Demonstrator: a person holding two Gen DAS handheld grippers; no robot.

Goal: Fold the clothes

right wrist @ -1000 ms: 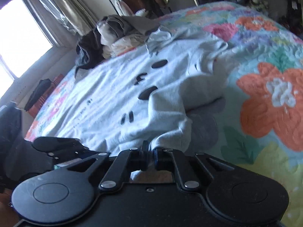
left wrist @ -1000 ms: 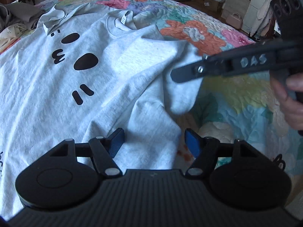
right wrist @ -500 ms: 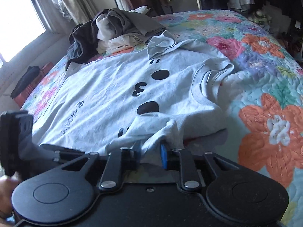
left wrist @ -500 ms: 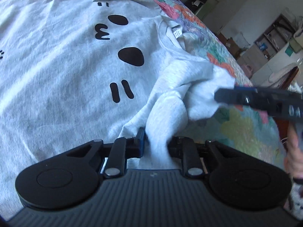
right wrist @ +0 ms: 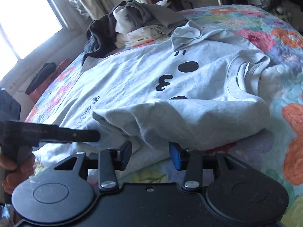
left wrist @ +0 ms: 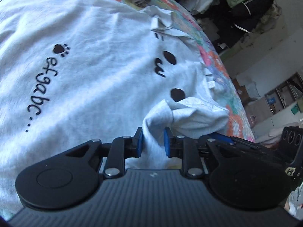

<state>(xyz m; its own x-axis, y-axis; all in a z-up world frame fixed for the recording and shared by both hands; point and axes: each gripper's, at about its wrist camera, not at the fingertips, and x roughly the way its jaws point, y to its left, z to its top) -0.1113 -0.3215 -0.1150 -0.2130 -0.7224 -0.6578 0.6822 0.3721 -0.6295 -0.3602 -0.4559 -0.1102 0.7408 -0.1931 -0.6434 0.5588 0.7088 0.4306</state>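
The left gripper point(left wrist: 153, 141) tilts down toward the bed, its blue pads clamped on a bunched fold of the grey shirt point(left wrist: 90, 87). The right gripper point(right wrist: 150, 156), tilted down likewise, stands parted; its jaws have just been opening, and the folded sleeve edge lies between them, pads not pressing it. A hand point(right wrist: 14, 167) at nine o'clock in the right view holds the other tool. The shirt lies spread on the floral quilt point(right wrist: 284, 60), front up (black face print, paw mark and lettering), its near sleeve folded over the body toward twelve o'clock. A clothes pile point(right wrist: 132, 20) sits at eleven o'clock.
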